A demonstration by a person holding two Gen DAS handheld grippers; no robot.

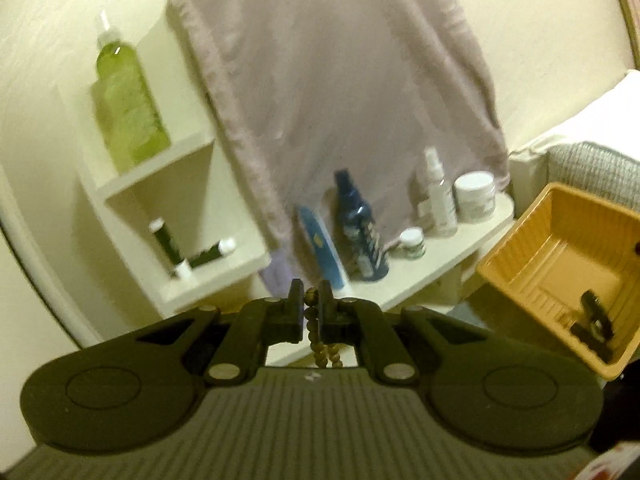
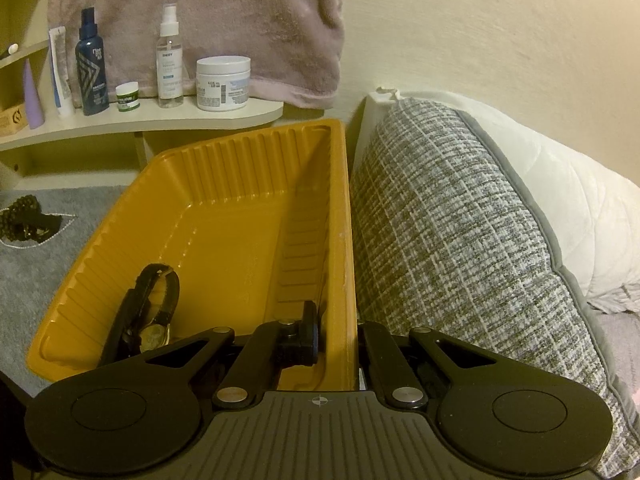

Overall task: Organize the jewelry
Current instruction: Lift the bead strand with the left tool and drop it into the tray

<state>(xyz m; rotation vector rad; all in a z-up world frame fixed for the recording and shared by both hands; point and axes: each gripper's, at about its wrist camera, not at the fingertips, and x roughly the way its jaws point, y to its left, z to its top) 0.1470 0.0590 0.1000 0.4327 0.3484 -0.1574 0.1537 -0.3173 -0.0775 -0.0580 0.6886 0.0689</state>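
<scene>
My left gripper [image 1: 311, 304] is shut on a brown bead bracelet [image 1: 314, 330], whose beads hang down between the fingers, held in the air left of the yellow tray [image 1: 516, 256]. My right gripper [image 2: 344, 332] is shut on the right wall of the yellow tray [image 2: 347, 240], one finger [image 2: 306, 332] inside it, the other hidden outside. A black-strapped gold watch [image 2: 154, 312] lies in the tray's near left corner; it also shows in the left wrist view [image 1: 594, 326]. More dark bead jewelry [image 2: 22, 218] and a thin chain lie on the grey cloth at the left.
A white shelf [image 2: 160, 118] behind holds bottles, a tube and jars, with a pinkish towel [image 2: 240, 20] hanging above. A green bottle [image 1: 128, 100] stands on an upper shelf. A grey woven pillow [image 2: 460, 240] presses against the tray's right side.
</scene>
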